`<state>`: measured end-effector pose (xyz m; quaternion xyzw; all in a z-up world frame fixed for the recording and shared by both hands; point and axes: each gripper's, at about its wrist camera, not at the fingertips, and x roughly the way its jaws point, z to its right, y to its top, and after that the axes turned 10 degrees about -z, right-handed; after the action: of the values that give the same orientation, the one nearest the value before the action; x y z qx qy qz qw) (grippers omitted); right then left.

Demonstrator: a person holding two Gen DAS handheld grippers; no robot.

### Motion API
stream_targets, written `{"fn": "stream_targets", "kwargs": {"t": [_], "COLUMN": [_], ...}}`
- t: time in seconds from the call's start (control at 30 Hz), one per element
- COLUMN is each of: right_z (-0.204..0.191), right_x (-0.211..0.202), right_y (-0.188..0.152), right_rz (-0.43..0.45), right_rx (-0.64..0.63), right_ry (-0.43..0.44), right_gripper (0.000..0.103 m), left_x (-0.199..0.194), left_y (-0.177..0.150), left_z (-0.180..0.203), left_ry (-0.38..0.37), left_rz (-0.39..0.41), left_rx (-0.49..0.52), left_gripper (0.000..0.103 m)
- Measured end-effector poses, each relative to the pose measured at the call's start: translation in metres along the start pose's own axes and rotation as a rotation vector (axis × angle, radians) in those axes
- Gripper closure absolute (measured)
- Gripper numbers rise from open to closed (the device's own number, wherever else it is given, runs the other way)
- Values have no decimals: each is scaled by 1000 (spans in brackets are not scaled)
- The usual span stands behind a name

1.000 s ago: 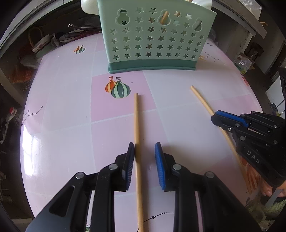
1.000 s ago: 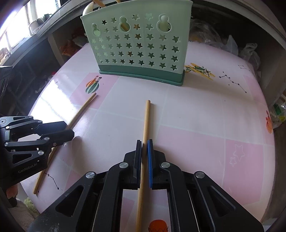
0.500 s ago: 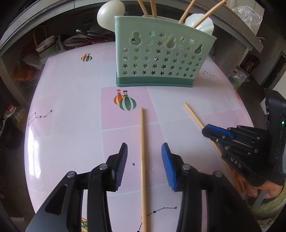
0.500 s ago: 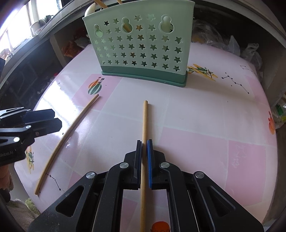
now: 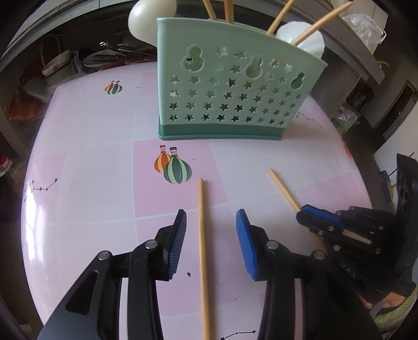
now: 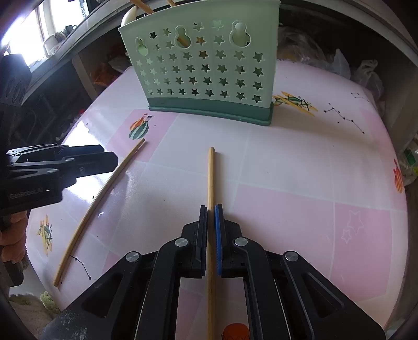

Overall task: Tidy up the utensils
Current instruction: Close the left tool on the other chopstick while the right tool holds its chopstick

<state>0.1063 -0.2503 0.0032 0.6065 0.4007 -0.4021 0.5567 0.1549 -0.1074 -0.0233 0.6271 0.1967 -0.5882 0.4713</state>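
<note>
Two chopsticks lie on the pink table [image 5: 91,183]; their near ends run out of view beneath my claws; my left claw [image 5: 211,242] gapes around one chopstick [image 5: 201,235]; my right claw [image 6: 211,240] clenches the other chopstick [image 6: 210,177]; the green holder [image 5: 230,91] holds chopsticks and white spoons, bases hidden.

near ends of both chopsticks [image 5: 202,251] [image 6: 210,235] cut off at the bottom edge, spoon [image 5: 152,19] tops cropped (holder [image 5: 230,86] hides the handles), far shelf clutter [image 5: 78,62] blurry
</note>
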Motion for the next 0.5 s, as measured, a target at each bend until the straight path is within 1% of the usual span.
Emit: {"fn": "stream_targets", "kwargs": {"t": [0.1,0.2,0.33,0.37,0.5], "right_z": [1,2,3,4,2], "right_x": [0,1,1,1,3], "right_y": [0,2,4,5,11], "right_rz": [-5,-11,-27,-32,-50], "right_rx": [-1,-4,-11,-15,-39], "right_ry": [3,7,17,18,10], "right_gripper": [99,99,99,99,98], "left_x": [11,22,25,25,26], "left_y": [3,5,6,6,7], "left_z": [5,9,15,16,17], "left_ry": [53,93,153,158,166], "left_rz": [-33,-66,-64,-63,-56], "left_rx": [23,37,70,72,72], "left_gripper": [66,75,81,81,89]}}
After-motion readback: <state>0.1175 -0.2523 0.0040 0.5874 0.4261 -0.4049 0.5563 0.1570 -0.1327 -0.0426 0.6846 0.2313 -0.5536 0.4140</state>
